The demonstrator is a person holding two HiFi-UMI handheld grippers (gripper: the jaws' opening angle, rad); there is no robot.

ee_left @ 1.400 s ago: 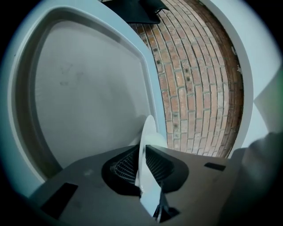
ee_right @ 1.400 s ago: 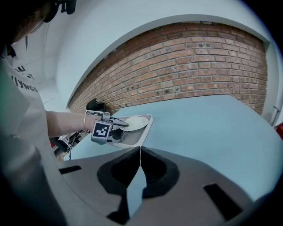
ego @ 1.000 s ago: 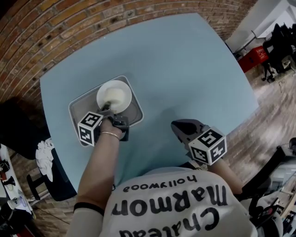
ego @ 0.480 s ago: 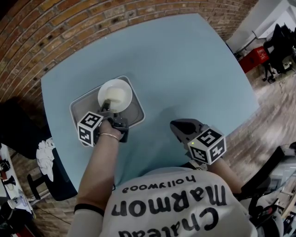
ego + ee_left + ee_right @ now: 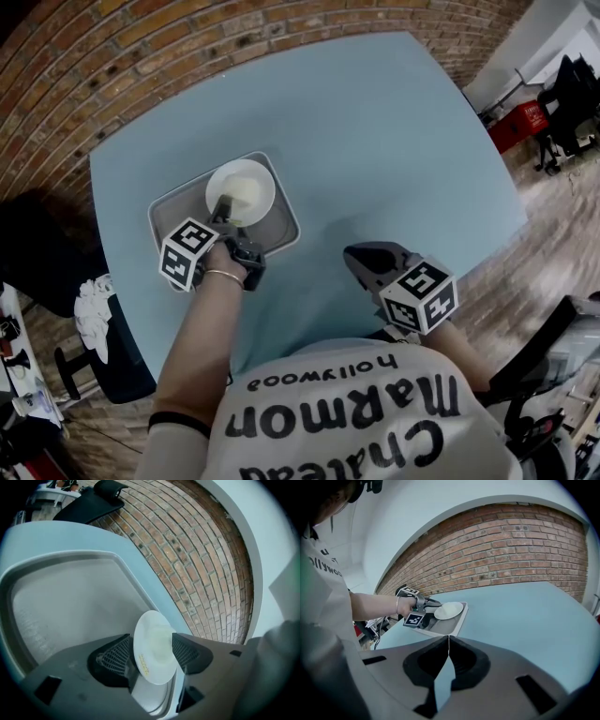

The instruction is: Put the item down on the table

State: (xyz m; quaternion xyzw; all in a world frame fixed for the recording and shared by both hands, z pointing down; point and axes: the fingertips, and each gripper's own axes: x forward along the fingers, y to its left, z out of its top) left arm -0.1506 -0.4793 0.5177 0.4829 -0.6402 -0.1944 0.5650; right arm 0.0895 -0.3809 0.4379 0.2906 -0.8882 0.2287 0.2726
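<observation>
**White plate held over the grey tray**

A small round white plate (image 5: 242, 189) is gripped at its rim by the left gripper (image 5: 223, 208), whose jaws are pressed onto the plate edge from both sides. In the left gripper view the plate (image 5: 154, 646) is seen between the two ribbed pads (image 5: 117, 656). It is shallow and smooth, with a slightly creamy centre, and a small yellowish mark is seen near its rim. The mark is too small to be read.

The plate is held over the grey tray (image 5: 165, 217), which lies on the light blue table (image 5: 375, 131). In the right gripper view the plate (image 5: 449, 610) is seen nearly level and a little above the floor of the tray (image 5: 457, 623).

The right gripper (image 5: 361, 255) is kept low over the table near the person's body, well apart from the tray. Its jaws are closed tip against tip, and nothing is held between them (image 5: 448, 639). A brick wall (image 5: 511, 550) is seen behind the table.
</observation>
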